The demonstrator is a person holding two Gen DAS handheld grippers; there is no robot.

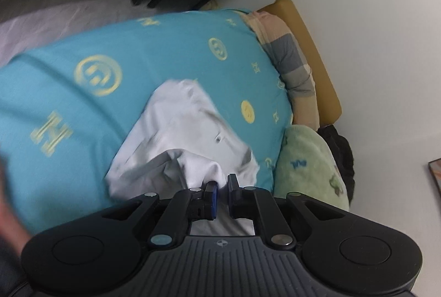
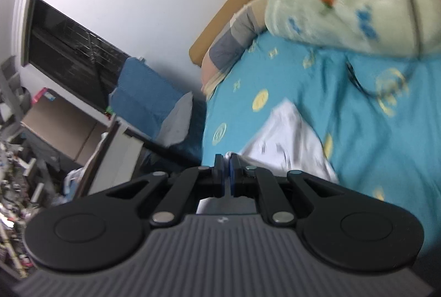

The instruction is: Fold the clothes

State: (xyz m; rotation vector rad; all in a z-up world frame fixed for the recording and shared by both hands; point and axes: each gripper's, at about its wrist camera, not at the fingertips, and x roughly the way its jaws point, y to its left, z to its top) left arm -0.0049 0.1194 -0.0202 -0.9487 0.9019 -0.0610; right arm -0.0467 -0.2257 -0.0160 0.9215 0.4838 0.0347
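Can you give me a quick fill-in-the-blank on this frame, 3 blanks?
1. The left gripper is shut on the ____ garment.
2. The garment lies on a bedspread that is ____ with yellow logos.
3. The right gripper pinches the garment with its jaws ____.

Missing words: white; blue; shut

Open teal bedspread (image 1: 82, 109) left of white garment (image 1: 179, 137), green pillow (image 1: 308, 162) crowding right
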